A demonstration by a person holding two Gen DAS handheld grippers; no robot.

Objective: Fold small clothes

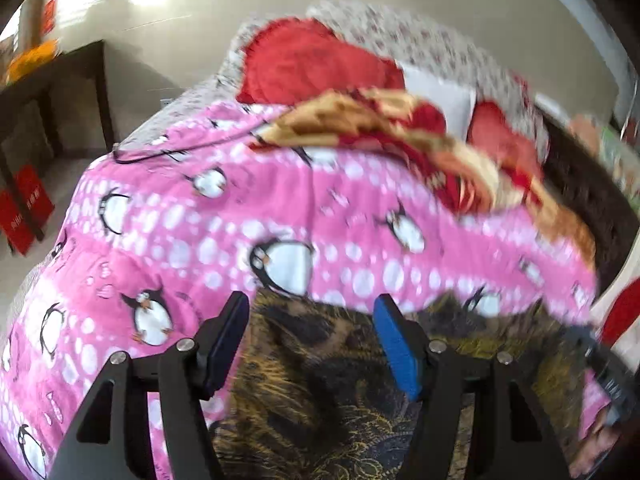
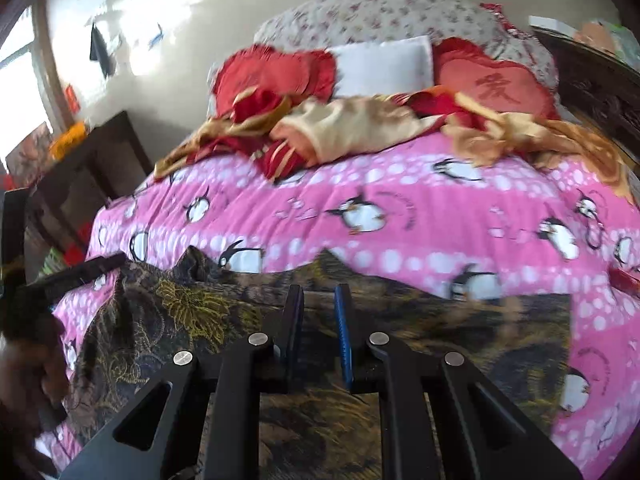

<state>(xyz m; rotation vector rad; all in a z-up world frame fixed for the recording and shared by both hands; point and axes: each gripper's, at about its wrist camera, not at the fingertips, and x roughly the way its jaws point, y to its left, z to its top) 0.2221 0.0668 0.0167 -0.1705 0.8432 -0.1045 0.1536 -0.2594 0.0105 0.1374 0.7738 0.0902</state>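
Dark gold-patterned garment (image 2: 420,320): lay spread on the pink penguin quilt (image 2: 400,208) of the bed. Left gripper (image 1: 310,312): jaws apart, nothing between. Right gripper (image 2: 318,300): jaws narrowly apart above the garment; grip unclear.

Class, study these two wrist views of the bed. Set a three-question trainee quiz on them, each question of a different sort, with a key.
1. True or false: the dark gold-patterned garment lies on the pink penguin-print quilt.
2. Which gripper stands wider: (a) left gripper, (b) right gripper?
3. Fill in: the white pillow sits between two ___ cushions.

Key: 1 true; 2 a; 3 red.
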